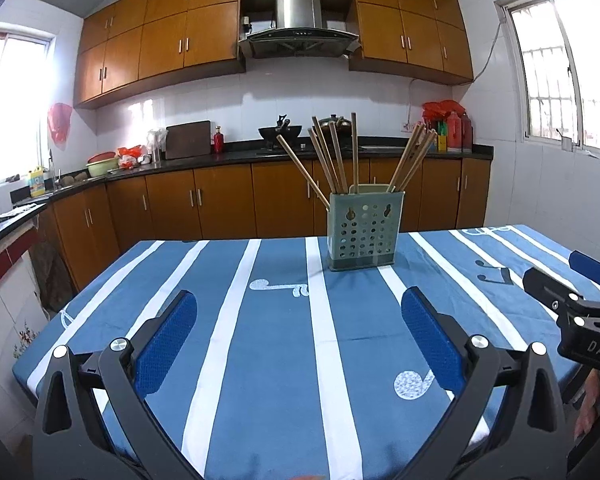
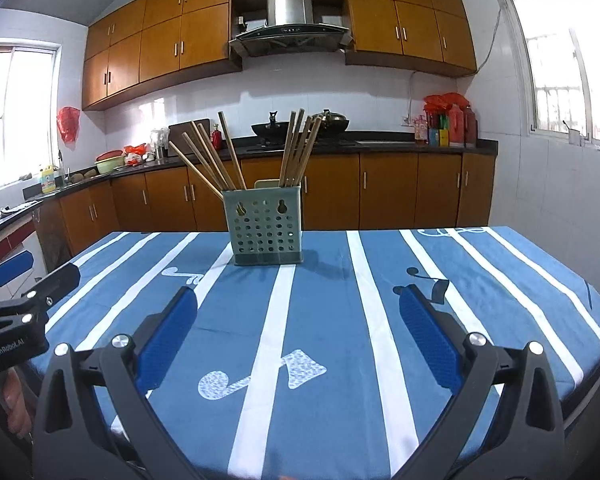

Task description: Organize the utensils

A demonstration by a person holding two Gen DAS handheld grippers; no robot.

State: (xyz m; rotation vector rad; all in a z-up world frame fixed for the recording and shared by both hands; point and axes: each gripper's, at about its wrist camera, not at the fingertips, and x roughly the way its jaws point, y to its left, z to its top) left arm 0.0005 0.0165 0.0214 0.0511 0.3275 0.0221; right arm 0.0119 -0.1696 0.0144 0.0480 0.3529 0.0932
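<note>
A grey-green perforated utensil holder [image 1: 362, 232] stands upright near the far edge of the table, also in the right wrist view [image 2: 266, 226]. Several wooden chopsticks [image 1: 332, 160] stick out of it in two bunches, also seen in the right wrist view [image 2: 296, 152]. My left gripper [image 1: 298, 304] is open and empty, held above the tablecloth well short of the holder. My right gripper [image 2: 298, 304] is open and empty, at about the same distance. Each gripper shows at the edge of the other's view: the right one [image 1: 580, 280], the left one [image 2: 32, 276].
The table wears a blue cloth with white stripes and music notes [image 1: 260, 320]. Behind it runs a dark kitchen counter [image 1: 236, 156] with a wok, bottles and bowls, above brown cabinets. Windows are on both side walls.
</note>
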